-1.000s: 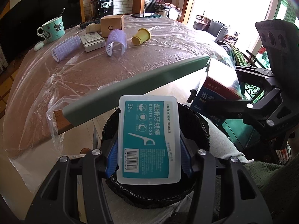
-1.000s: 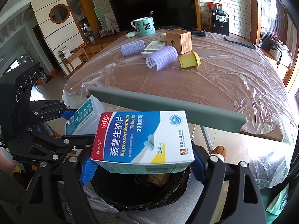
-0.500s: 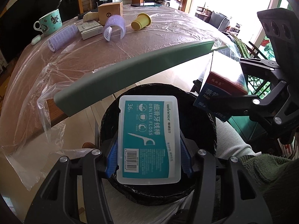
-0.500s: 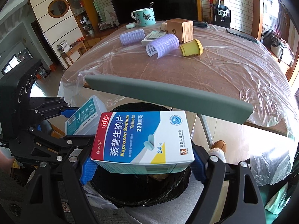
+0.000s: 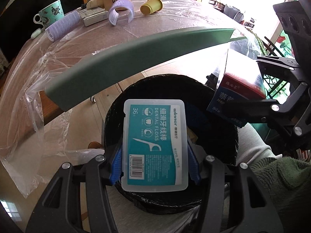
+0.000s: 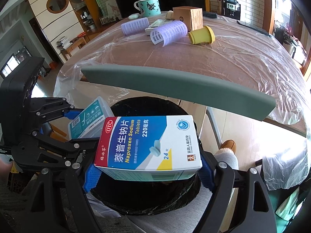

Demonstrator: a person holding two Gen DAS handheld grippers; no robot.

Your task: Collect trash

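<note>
My left gripper (image 5: 154,161) is shut on a teal and clear dental floss box (image 5: 153,143), held over the mouth of a black-lined trash bin (image 5: 219,104). Beside it, my right gripper (image 6: 147,170) is shut on a blue, red and white Naproxen tablet box (image 6: 149,141) above the same bin (image 6: 147,202). In the left wrist view the tablet box (image 5: 239,89) hangs at the bin's right rim. The right wrist view shows the floss box (image 6: 89,118) at the bin's left rim, in the left gripper.
A grey-green chair back (image 5: 136,58) arcs between the bin and the plastic-covered table (image 6: 223,58). On the table lie purple hair rollers (image 6: 169,32), a yellow cup (image 6: 202,35), a cardboard box (image 6: 188,16), a teal mug (image 6: 148,6). A person's knee and slipper (image 6: 228,146) are right of the bin.
Both grippers have sunk toward the bin with their boxes still held. The bin opening looks larger and the table items have slid up in both views.
</note>
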